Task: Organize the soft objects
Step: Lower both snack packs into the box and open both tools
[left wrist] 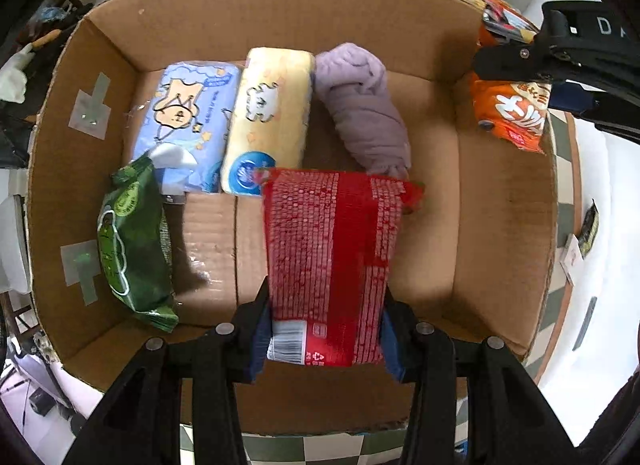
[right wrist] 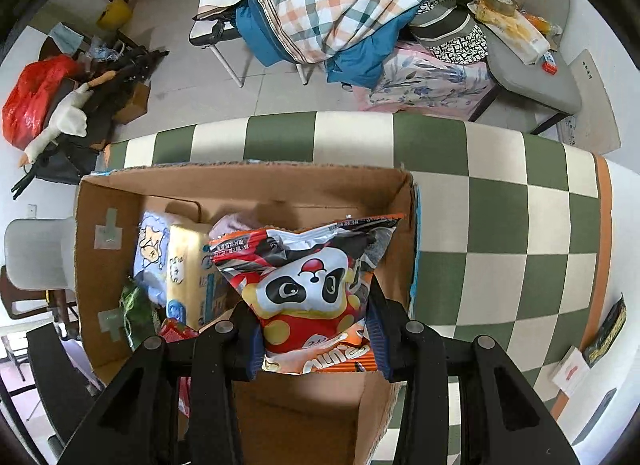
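While four soft items lie in the cardboard box [left wrist: 280, 5], left tongs [left wrist: 326, 329] grip a red packet [left wrist: 332, 257] and right tongs [right wrist: 316, 339] a panda snack bag [right wrist: 308, 285]; both unplaced.

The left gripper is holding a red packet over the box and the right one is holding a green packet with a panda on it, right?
Not quite. The right gripper holds an orange and red panda snack bag, not a green one, as the right wrist view shows. The green packet lies inside the cardboard box. The left gripper does hold the red packet over the box.
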Demonstrator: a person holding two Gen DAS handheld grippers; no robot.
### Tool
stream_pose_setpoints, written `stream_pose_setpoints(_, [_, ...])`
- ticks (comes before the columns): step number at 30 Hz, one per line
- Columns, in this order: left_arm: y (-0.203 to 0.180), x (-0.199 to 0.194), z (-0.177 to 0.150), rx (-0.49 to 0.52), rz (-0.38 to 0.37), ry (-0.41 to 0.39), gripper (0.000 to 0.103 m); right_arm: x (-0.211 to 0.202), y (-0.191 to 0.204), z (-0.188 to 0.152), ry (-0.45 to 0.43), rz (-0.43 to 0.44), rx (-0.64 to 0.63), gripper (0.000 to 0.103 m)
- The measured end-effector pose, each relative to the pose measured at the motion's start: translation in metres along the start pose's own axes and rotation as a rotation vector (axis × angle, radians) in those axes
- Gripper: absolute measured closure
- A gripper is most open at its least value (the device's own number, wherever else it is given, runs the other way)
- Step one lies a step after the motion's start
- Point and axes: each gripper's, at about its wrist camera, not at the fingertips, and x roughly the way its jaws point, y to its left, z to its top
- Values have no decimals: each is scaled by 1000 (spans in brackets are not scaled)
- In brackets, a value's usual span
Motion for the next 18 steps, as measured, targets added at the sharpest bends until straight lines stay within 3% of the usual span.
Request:
stream_pose_setpoints(3, [3, -1, 2, -35, -24, 16, 57, 2, -1, 4, -2, -9, 1, 50])
stream_pose_setpoints(5, [6, -5, 3, -55, -39, 9, 49, -1, -1, 4, -10, -10, 3, 42])
stream_pose_setpoints(7, [9, -14, 5, -60, -37, -14, 33, -6, -1, 4, -19, -13, -3, 41])
stream_pose_setpoints(11, [12, -37, 2, -69, -29, -69, 23, -17, -1, 2, -31, -3, 4, 39])
stream_pose_setpoints(13, [15, -45, 0, -73, -12, -95, 8, -23, -2, -2, -38, -2, 5, 36])
stream_pose_setpoints(18, [24, -63, -10, -96, 39, -170, 4, -36, -4, -19, -53, -6, 4, 25])
